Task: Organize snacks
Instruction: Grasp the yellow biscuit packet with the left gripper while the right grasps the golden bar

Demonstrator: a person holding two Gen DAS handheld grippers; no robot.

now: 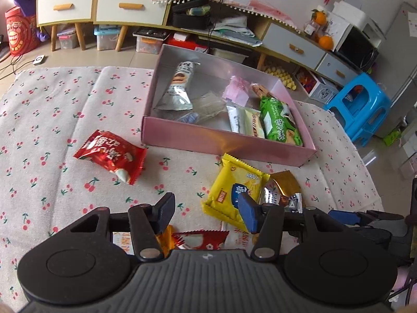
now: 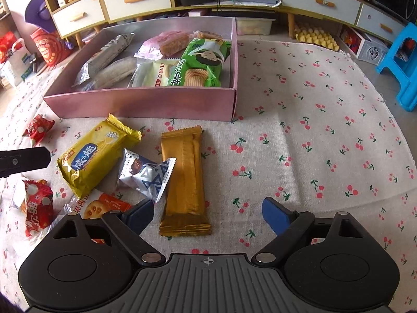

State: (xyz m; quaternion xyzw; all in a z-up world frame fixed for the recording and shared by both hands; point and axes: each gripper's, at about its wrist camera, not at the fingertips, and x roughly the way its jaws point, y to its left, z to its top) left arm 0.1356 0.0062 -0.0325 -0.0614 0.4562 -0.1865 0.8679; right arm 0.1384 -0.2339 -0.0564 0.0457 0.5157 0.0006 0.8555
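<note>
Both tongs [image 1: 207, 212] [image 2: 208, 215] open, empty; right pair straddles long gold wrapper [image 2: 183, 180] nr pink box [image 2: 146, 104].

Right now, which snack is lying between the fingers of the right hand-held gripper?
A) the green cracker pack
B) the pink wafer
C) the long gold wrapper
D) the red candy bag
C: in the right wrist view the long gold wrapper lies flat on the cherry cloth, its near end between the spread fingers of the right hand-held gripper, which do not touch it.
</note>
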